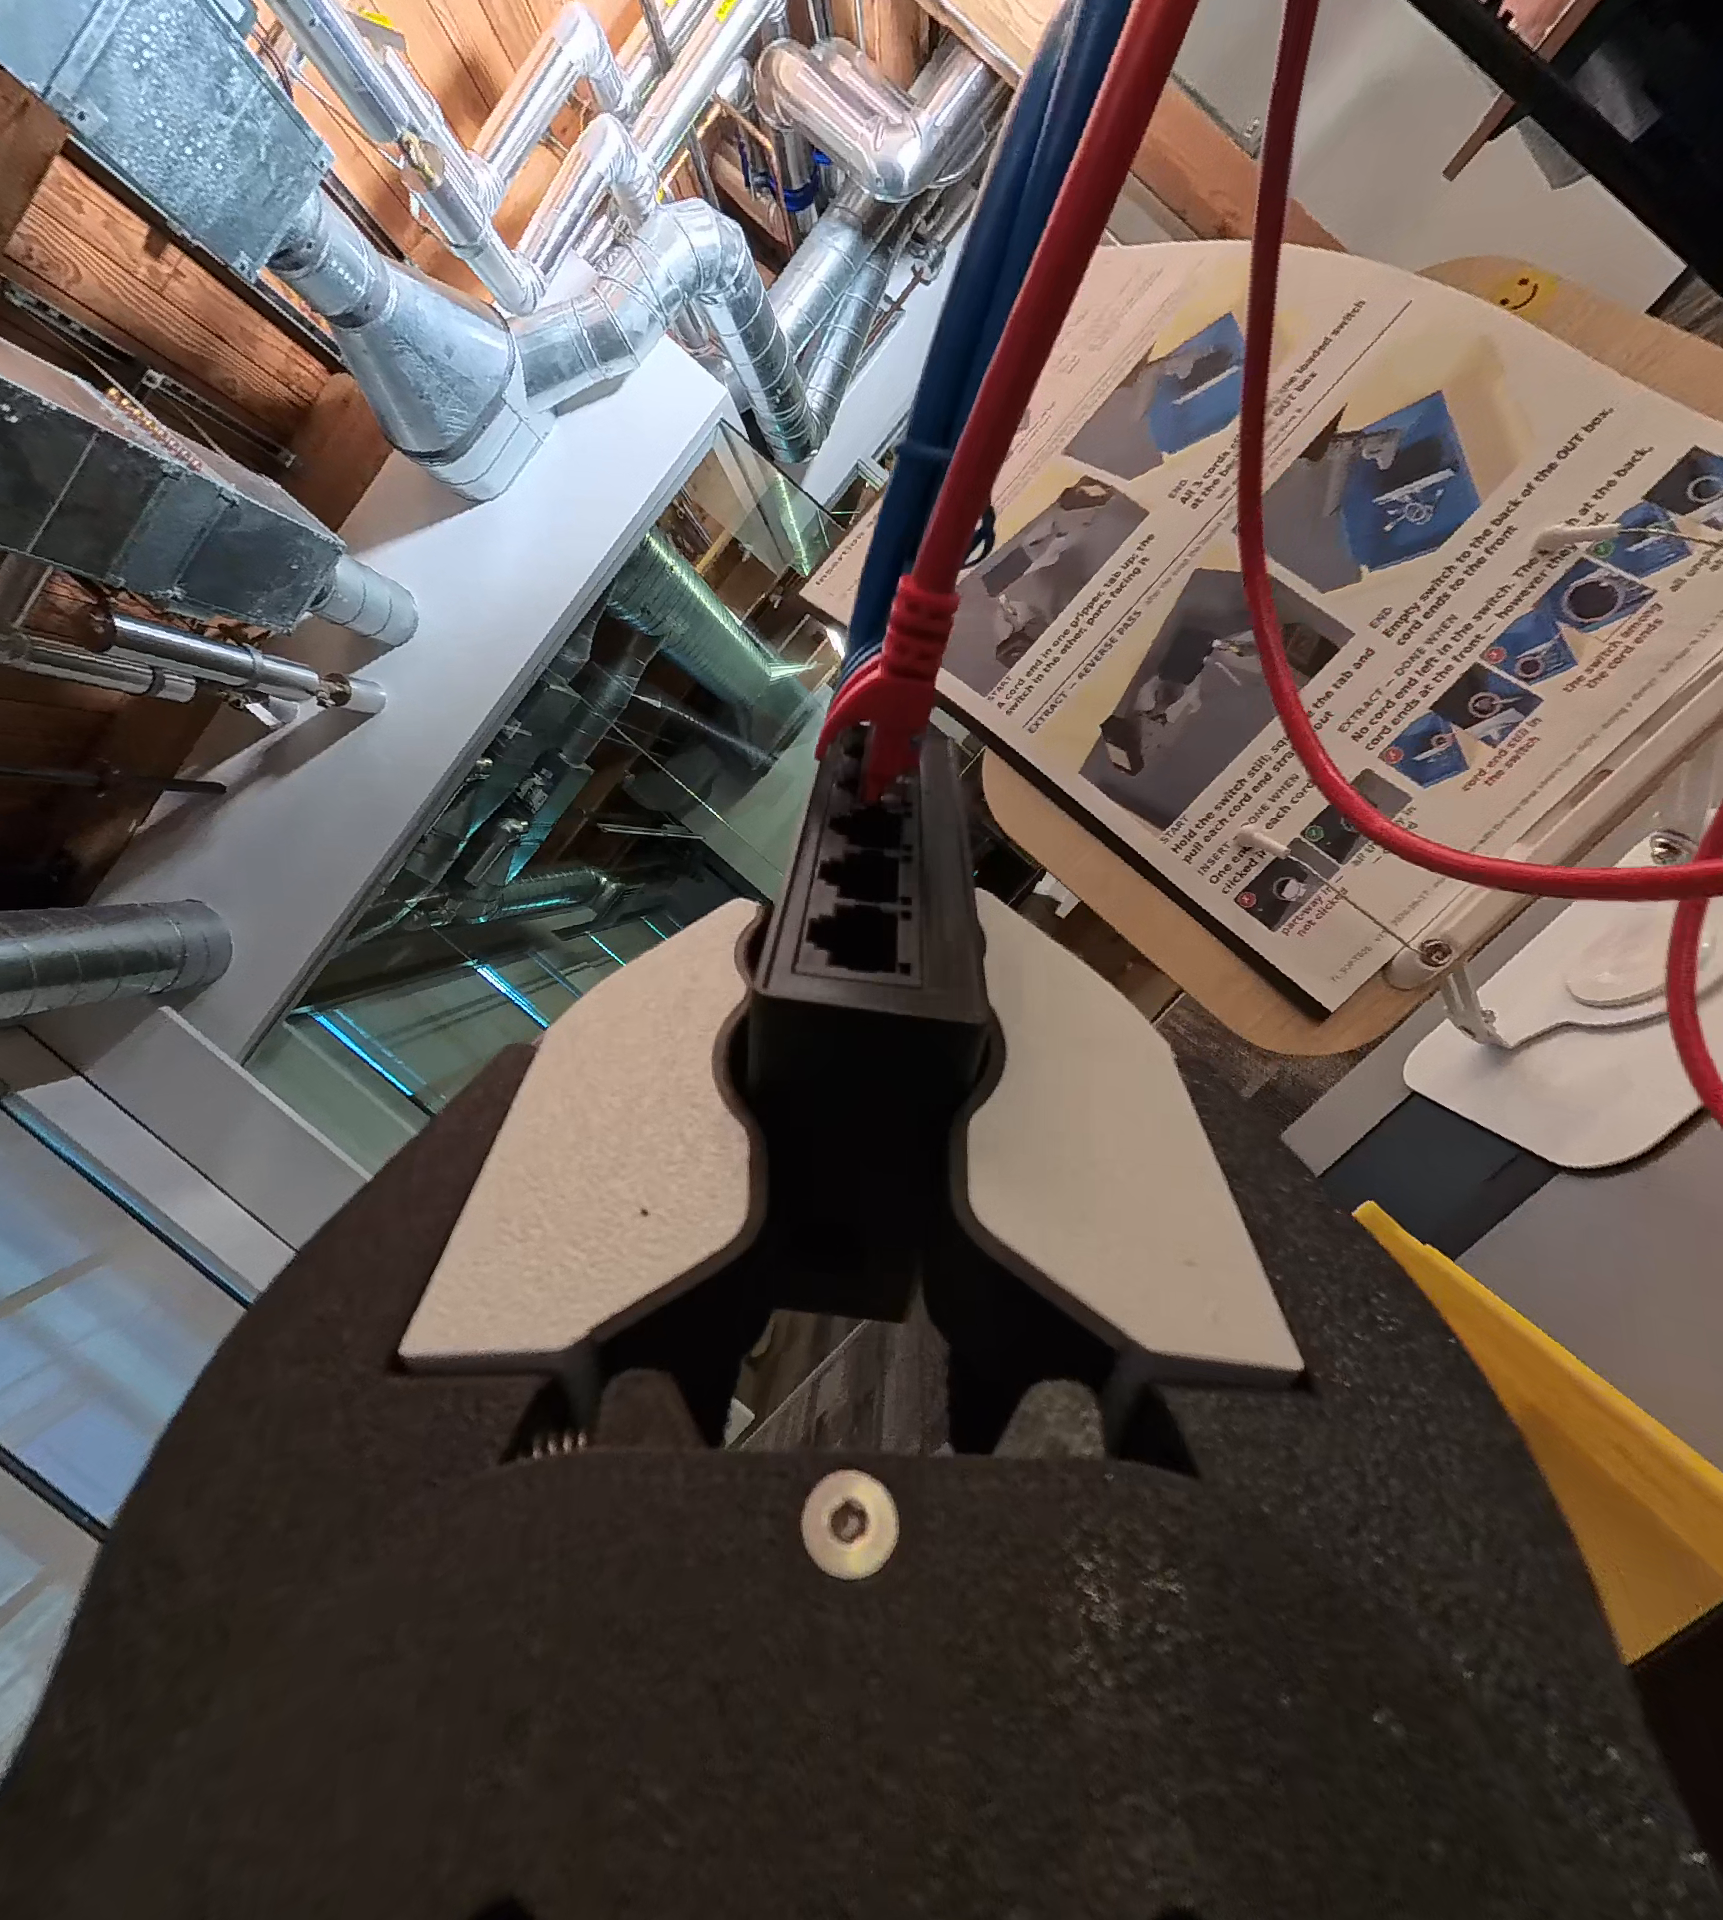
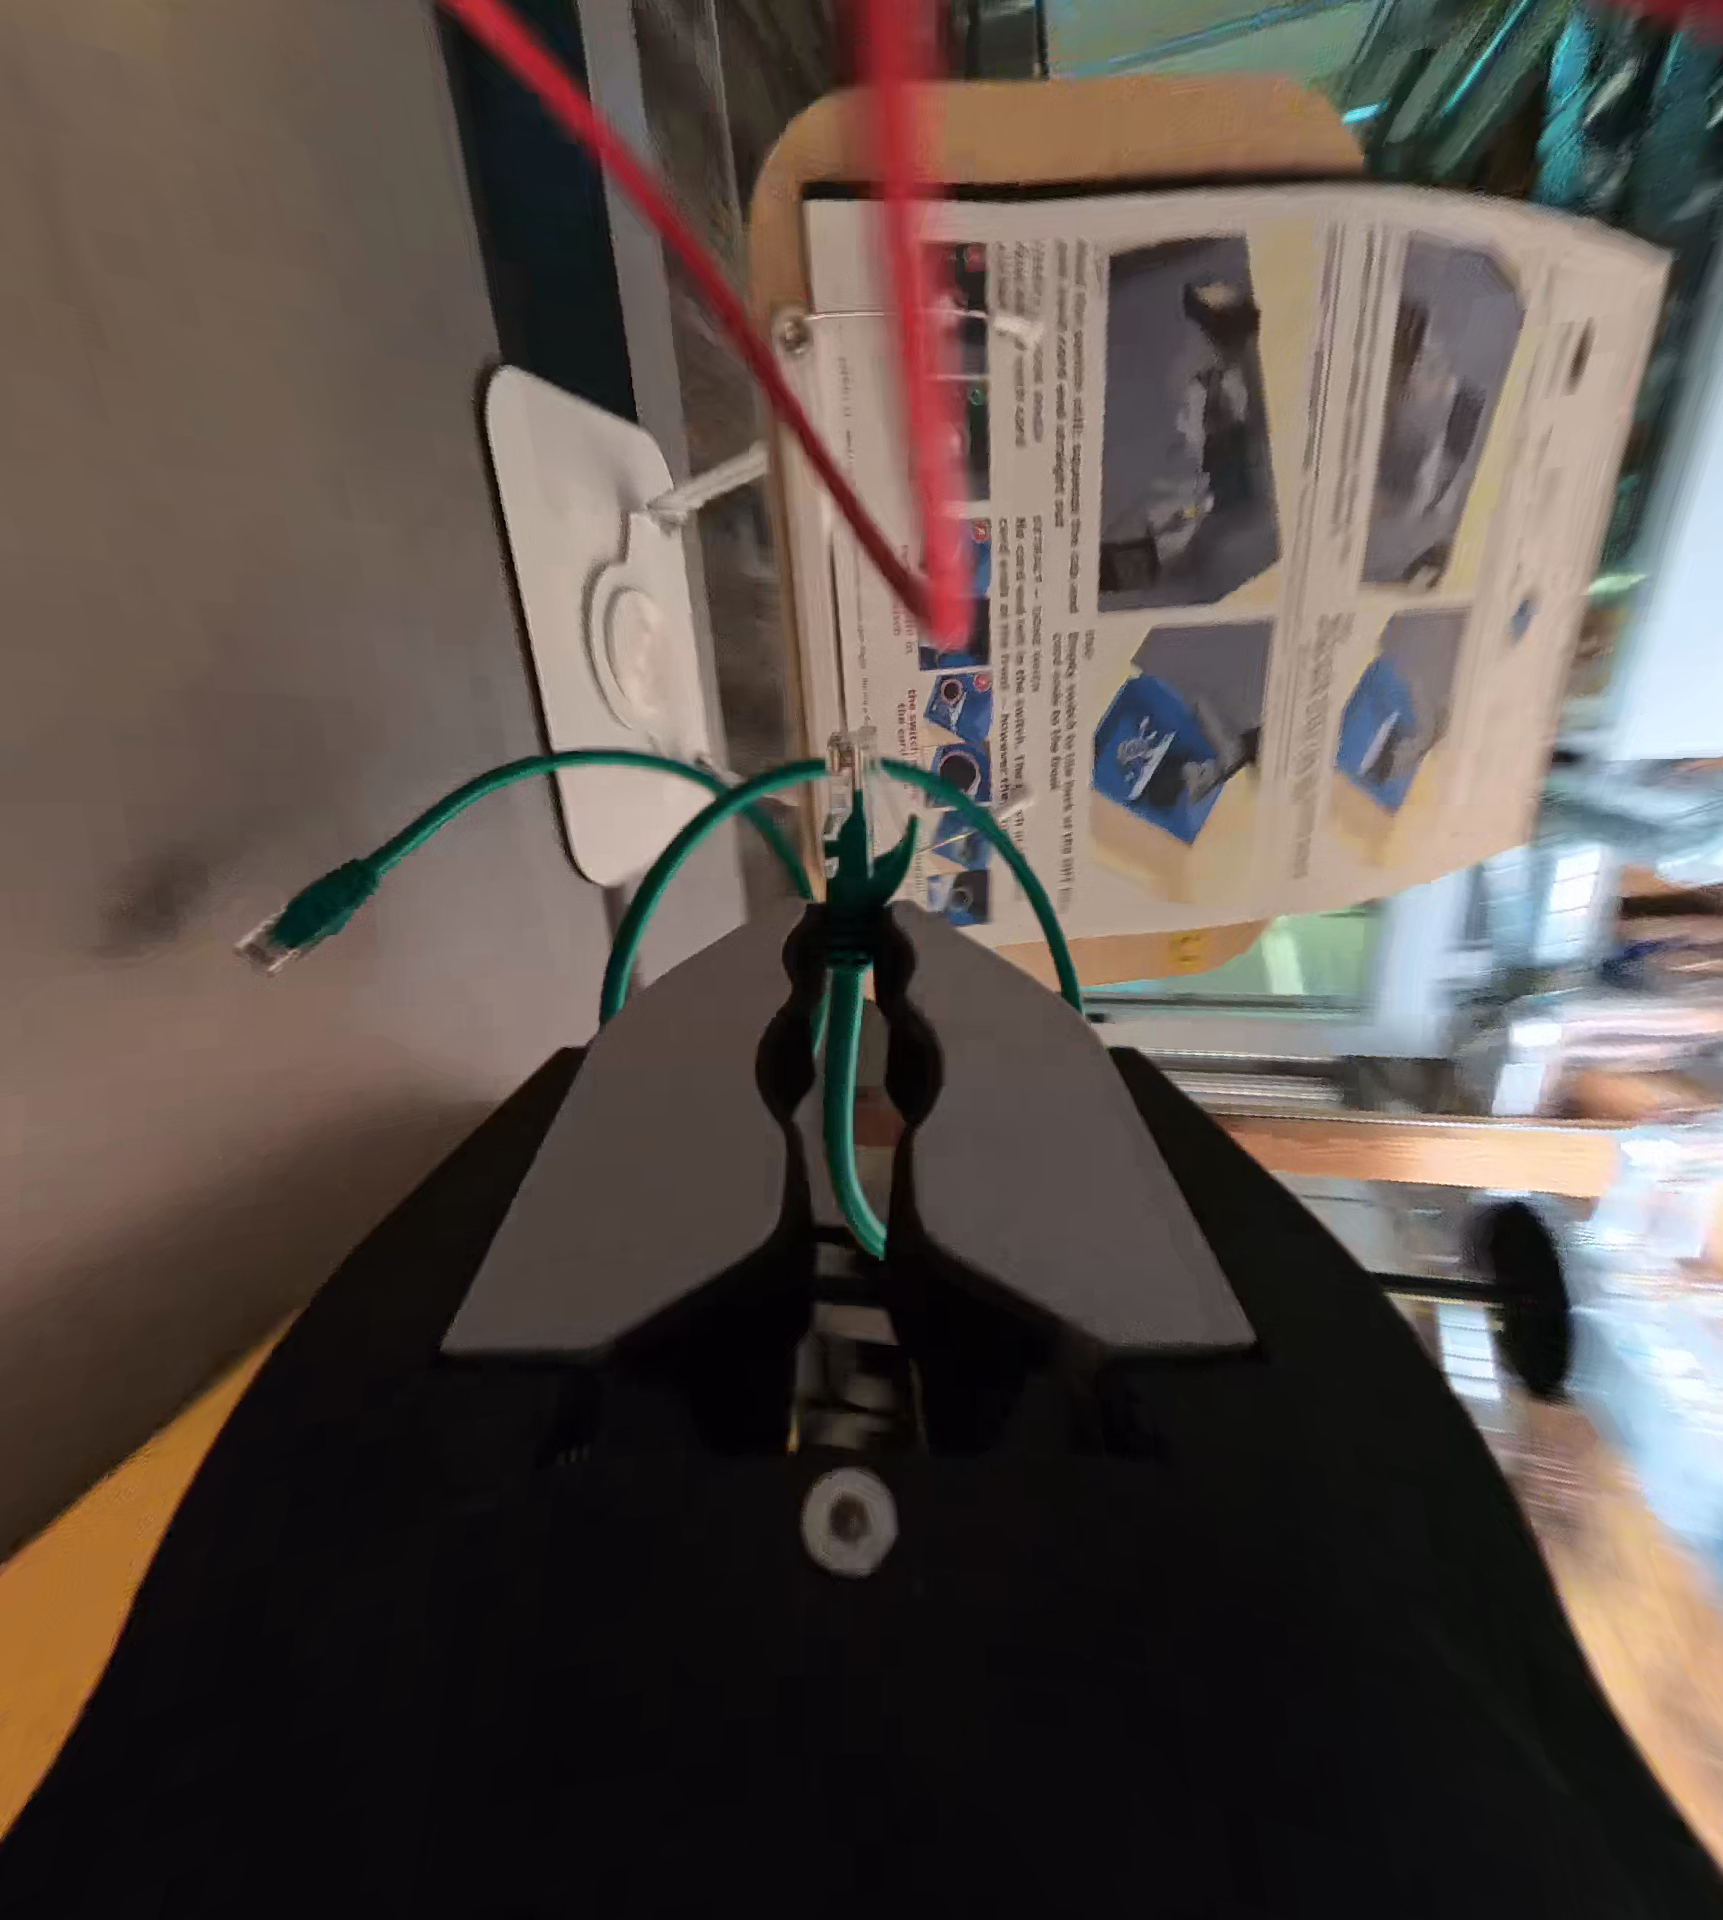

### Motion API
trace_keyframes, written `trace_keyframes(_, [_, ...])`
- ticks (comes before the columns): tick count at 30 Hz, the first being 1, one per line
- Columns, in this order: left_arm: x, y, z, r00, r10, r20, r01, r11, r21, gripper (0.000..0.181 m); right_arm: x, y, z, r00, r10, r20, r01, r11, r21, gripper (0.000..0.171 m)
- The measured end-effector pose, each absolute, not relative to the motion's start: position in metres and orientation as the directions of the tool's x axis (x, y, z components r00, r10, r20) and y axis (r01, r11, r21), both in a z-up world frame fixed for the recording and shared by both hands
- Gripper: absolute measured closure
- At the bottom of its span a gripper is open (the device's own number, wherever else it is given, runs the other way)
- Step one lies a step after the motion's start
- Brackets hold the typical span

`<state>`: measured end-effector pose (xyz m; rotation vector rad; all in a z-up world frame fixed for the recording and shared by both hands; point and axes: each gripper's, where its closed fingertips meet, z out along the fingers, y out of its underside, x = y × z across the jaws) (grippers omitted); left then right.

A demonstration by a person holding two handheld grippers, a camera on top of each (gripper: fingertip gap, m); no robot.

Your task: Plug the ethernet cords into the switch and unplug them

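In the left wrist view my left gripper (image 1: 862,935) is shut on a black ethernet switch (image 1: 867,914), held with its row of ports facing up. A red cord's plug (image 1: 893,686) sits in a far port, and a blue cord (image 1: 950,343) runs to the port beyond it. Several nearer ports are empty. In the right wrist view my right gripper (image 2: 846,925) is shut on a green cord's plug end (image 2: 852,831), its clear connector (image 2: 849,764) pointing forward. The green cord's other plug (image 2: 301,920) hangs free at the left. A red cord (image 2: 924,416) crosses above, blurred.
A printed instruction sheet on a wooden board (image 1: 1356,582) stands on a white stand (image 1: 1605,1039) behind the switch; it also shows in the right wrist view (image 2: 1200,540). A grey table (image 2: 161,520) lies to the left. A yellow bin edge (image 1: 1563,1455) is at lower right. Ceiling ducts (image 1: 421,312) show overhead. The gap from one gripper's tips to the other's is roughly 30 cm.
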<state>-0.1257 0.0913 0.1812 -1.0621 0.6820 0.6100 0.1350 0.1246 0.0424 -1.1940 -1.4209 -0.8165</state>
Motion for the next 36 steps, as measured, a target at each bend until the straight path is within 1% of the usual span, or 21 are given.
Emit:
trace_keyframes(2, [-0.128, 0.091, 0.182, 0.652, 0.124, -0.748, -0.731, 0.365, -0.576, 0.151, 0.121, 0.109, 0.025, -0.139, 0.078, 0.987, 0.956, 0.271, 0.113, 0.161])
trace_keyframes(3, [-0.129, 0.09, 0.183, 0.656, 0.125, -0.745, -0.728, 0.365, -0.58, 0.151, 0.114, 0.103, 0.012, -0.184, 0.079, 0.98, 0.944, 0.29, 0.154, 0.161])
trace_keyframes(6, [-0.131, 0.089, 0.184, 0.665, 0.125, -0.736, -0.72, 0.369, -0.587, 0.151, 0.108, 0.108, -0.008, -0.128, 0.193, 0.973, 0.95, 0.305, 0.064, 0.161])
trace_keyframes(9, [-0.131, 0.088, 0.184, 0.666, 0.126, -0.736, -0.72, 0.371, -0.587, 0.151, 0.119, 0.13, 0.007, -0.105, 0.181, 0.978, 0.958, 0.284, 0.051, 0.161])
trace_keyframes(12, [-0.132, 0.089, 0.185, 0.67, 0.124, -0.732, -0.715, 0.372, -0.591, 0.151, 0.136, 0.154, 0.021, -0.106, 0.19, 0.976, 0.966, 0.253, 0.056, 0.161])
trace_keyframes(15, [-0.135, 0.089, 0.185, 0.673, 0.129, -0.728, -0.714, 0.369, -0.595, 0.151, 0.15, 0.174, 0.037, -0.128, 0.167, 0.978, 0.972, 0.215, 0.091, 0.161])
trace_keyframes(17, [-0.136, 0.088, 0.186, 0.676, 0.132, -0.725, -0.712, 0.37, -0.597, 0.151, 0.155, 0.18, 0.046, -0.144, 0.147, 0.979, 0.975, 0.192, 0.115, 0.161])
trace_keyframes(19, [-0.137, 0.087, 0.187, 0.68, 0.136, -0.721, -0.709, 0.372, -0.599, 0.151, 0.153, 0.176, 0.046, -0.145, 0.14, 0.98, 0.974, 0.194, 0.116, 0.161])
trace_keyframes(21, [-0.138, 0.086, 0.188, 0.684, 0.137, -0.717, -0.706, 0.374, -0.602, 0.151, 0.142, 0.162, 0.018, -0.176, 0.19, 0.966, 0.965, 0.229, 0.13, 0.161])
trace_keyframes(24, [-0.14, 0.085, 0.189, 0.689, 0.138, -0.711, -0.701, 0.376, -0.606, 0.151, 0.126, 0.131, -0.06, -0.273, 0.35, 0.896, 0.945, 0.271, 0.182, 0.161])
trace_keyframes(25, [-0.14, 0.085, 0.189, 0.691, 0.139, -0.71, -0.699, 0.377, -0.607, 0.151, 0.121, 0.119, -0.085, -0.281, 0.416, 0.865, 0.944, 0.285, 0.169, 0.161])
trace_keyframes(27, [-0.141, 0.084, 0.19, 0.696, 0.136, -0.705, -0.694, 0.38, -0.611, 0.151, 0.109, 0.093, -0.121, -0.22, 0.553, 0.804, 0.957, 0.28, 0.069, 0.161])
trace_keyframes(28, [-0.141, 0.084, 0.191, 0.698, 0.135, -0.703, -0.691, 0.383, -0.613, 0.151, 0.104, 0.082, -0.131, -0.183, 0.599, 0.779, 0.964, 0.266, 0.021, 0.161])
trace_keyframes(30, [-0.141, 0.083, 0.191, 0.703, 0.131, -0.699, -0.686, 0.386, -0.617, 0.151, 0.097, 0.062, -0.139, -0.121, 0.665, 0.737, 0.972, 0.229, -0.047, 0.161])
trace_keyframes(34, [-0.142, 0.084, 0.19, 0.705, 0.128, -0.698, -0.684, 0.384, -0.62, 0.151, 0.085, 0.023, -0.152, -0.011, 0.806, 0.592, 0.974, 0.144, -0.178, 0.161])
trace_keyframes(36, [-0.141, 0.085, 0.19, 0.703, 0.128, -0.7, -0.686, 0.382, -0.619, 0.151, 0.081, 0.016, -0.154, 0.032, 0.828, 0.559, 0.966, 0.118, -0.23, 0.161])
